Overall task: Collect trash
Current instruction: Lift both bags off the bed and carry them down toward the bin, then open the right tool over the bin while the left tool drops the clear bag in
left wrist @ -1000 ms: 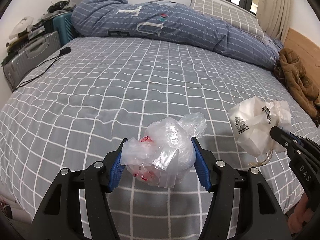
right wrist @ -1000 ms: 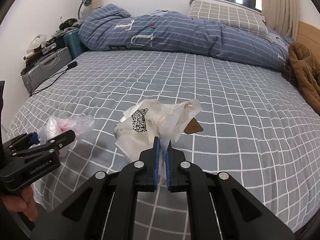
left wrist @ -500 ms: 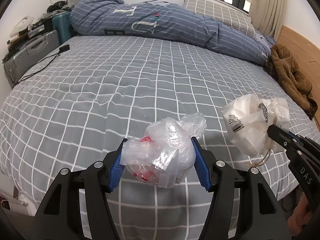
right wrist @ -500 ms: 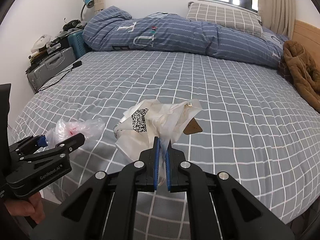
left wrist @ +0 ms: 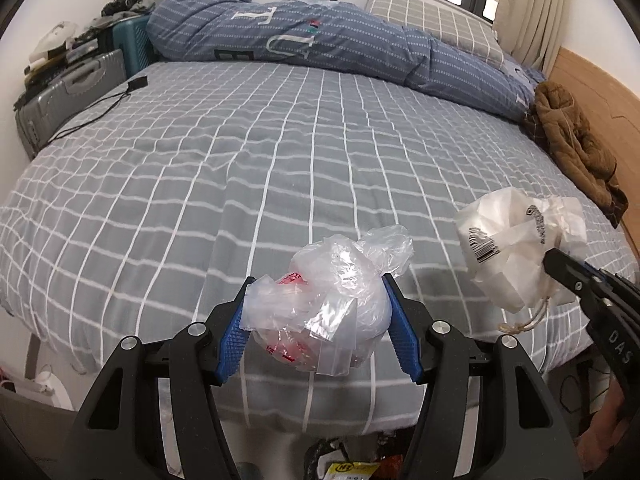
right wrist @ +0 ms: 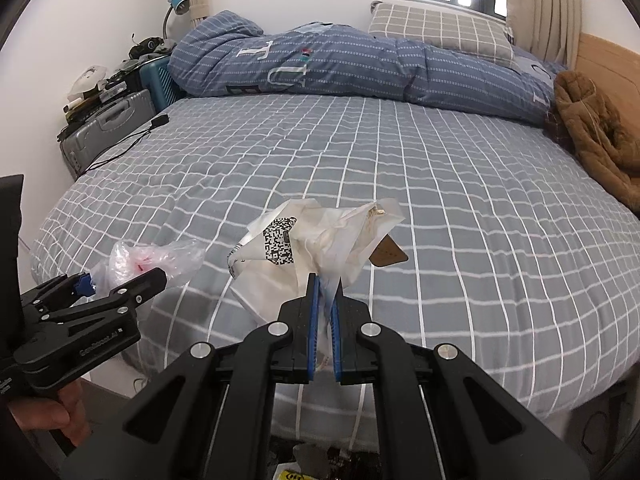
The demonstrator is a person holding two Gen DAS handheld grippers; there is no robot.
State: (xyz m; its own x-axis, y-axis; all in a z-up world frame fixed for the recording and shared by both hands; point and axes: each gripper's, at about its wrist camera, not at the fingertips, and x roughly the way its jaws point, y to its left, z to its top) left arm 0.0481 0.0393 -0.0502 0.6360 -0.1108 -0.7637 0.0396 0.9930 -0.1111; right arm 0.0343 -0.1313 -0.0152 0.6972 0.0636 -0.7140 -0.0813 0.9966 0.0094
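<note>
Clear plastic bag wad (left wrist: 326,312) with red bits sits squeezed between the left gripper (left wrist: 318,320) pads, held above the near edge of the bed (left wrist: 280,152). White crumpled bag (right wrist: 304,256) with a QR label is pinched by a thin fold in the right gripper (right wrist: 325,320), jaws nearly together, a brown tag (right wrist: 388,256) and string dangling. Risk: the slippery film could slide out of either grip; the white bag's hold is only a fold, so a jolt may drop it. Bed surface is open far and left; brown jacket (left wrist: 576,144) far right, suitcases (left wrist: 68,92) far left. More trash seems to lie below the near edge.
</note>
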